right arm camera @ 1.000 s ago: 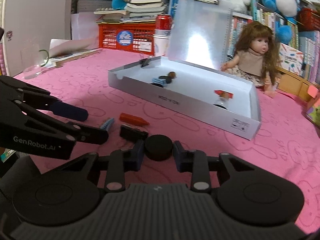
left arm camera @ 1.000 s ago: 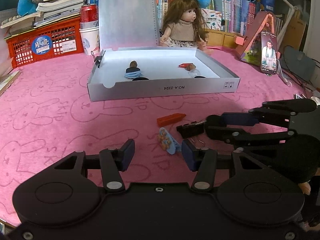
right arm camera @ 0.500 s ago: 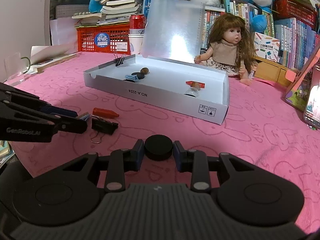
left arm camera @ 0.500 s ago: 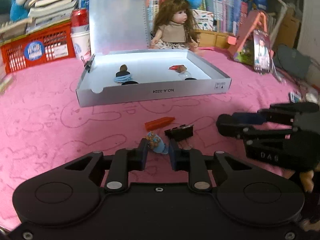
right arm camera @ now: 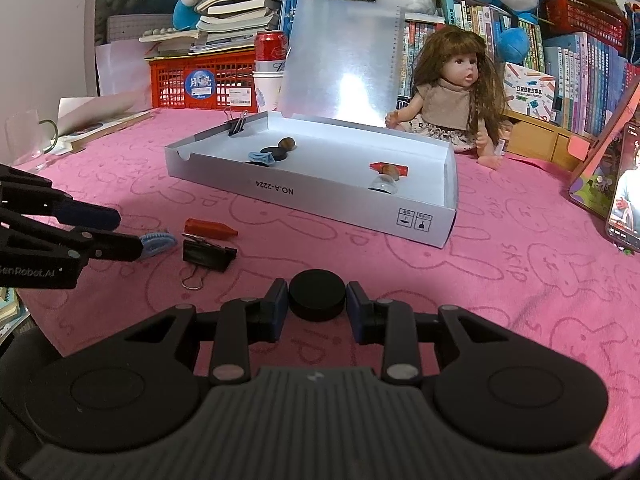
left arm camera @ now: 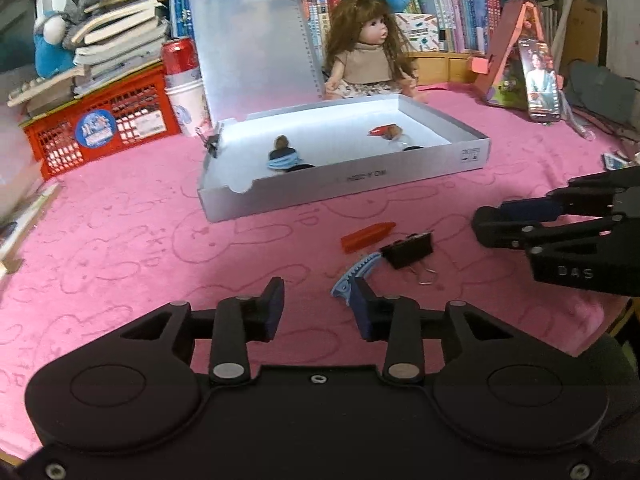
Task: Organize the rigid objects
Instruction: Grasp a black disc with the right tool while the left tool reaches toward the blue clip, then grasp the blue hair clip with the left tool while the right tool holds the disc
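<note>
Right gripper [right arm camera: 317,307] fingers clench a black puck [right arm camera: 317,300]; left gripper [left arm camera: 318,309] fingers gape (blue clip [left arm camera: 352,274] beside)

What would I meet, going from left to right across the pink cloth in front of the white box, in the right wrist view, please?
left gripper → blue hair clip → black binder clip → black round disc, held between the jaws of the right gripper.

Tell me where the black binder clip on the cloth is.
The black binder clip lies on the pink cloth, just right of the orange piece and the blue clip.
</note>
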Demonstrator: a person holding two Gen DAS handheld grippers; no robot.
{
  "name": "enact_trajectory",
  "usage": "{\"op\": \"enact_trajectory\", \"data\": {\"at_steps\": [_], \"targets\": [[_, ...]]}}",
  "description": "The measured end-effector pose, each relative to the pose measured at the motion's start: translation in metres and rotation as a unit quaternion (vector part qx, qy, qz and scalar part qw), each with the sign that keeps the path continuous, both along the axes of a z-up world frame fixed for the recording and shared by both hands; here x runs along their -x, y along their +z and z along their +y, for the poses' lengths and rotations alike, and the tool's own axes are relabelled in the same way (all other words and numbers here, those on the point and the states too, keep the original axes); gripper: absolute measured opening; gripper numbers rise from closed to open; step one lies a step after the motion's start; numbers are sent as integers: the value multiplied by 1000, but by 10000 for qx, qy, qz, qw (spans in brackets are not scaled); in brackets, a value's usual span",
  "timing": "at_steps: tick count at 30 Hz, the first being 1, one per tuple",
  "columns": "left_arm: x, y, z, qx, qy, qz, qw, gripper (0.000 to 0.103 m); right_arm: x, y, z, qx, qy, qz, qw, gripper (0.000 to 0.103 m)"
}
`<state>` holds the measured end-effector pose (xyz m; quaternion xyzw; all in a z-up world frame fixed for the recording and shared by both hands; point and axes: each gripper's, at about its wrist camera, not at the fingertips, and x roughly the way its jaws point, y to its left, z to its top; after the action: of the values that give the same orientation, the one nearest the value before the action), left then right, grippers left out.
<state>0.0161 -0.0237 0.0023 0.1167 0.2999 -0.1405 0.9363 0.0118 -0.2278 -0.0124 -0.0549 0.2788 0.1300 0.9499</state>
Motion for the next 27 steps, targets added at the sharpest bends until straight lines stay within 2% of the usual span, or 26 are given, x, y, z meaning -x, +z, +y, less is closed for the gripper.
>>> {"op": "enact_trajectory", "data": {"at_steps": [4, 6, 8, 10, 13, 19, 23, 27], "targets": [[-4, -1, 4, -277, 237, -111, 9993, 36, 1, 0, 0, -16, -20, -3, 10000, 39], [-6, -2, 8, -232, 344, -59, 9991, 36, 1, 0, -1, -32, -31, -5, 10000, 39], [-5, 0, 14, 21, 371, -23, 9993, 37, 1, 0, -1, -54, -52, -19, 10000, 39], [-1, 3, 17, 314, 266, -4, 9992, 40, 1, 0, -2, -94, -79, -36, 9999, 39], [7, 5, 14, 434, 80, -61, 9990, 42, 1, -1, -4, -156, -104, -33, 9998, 39], [19, 1, 0, 118, -492, -380, 9980, 52, 2, -1, -5, -184, -83, -44, 9998, 39], [12, -9, -5, -147, -704, -333, 9969, 52, 3, -1, -5, -181, -79, -64, 9998, 39], [5, -13, 1, 19, -794, -224, 9966, 47, 4, -2, -5, -173, -63, -76, 9998, 39]]}}
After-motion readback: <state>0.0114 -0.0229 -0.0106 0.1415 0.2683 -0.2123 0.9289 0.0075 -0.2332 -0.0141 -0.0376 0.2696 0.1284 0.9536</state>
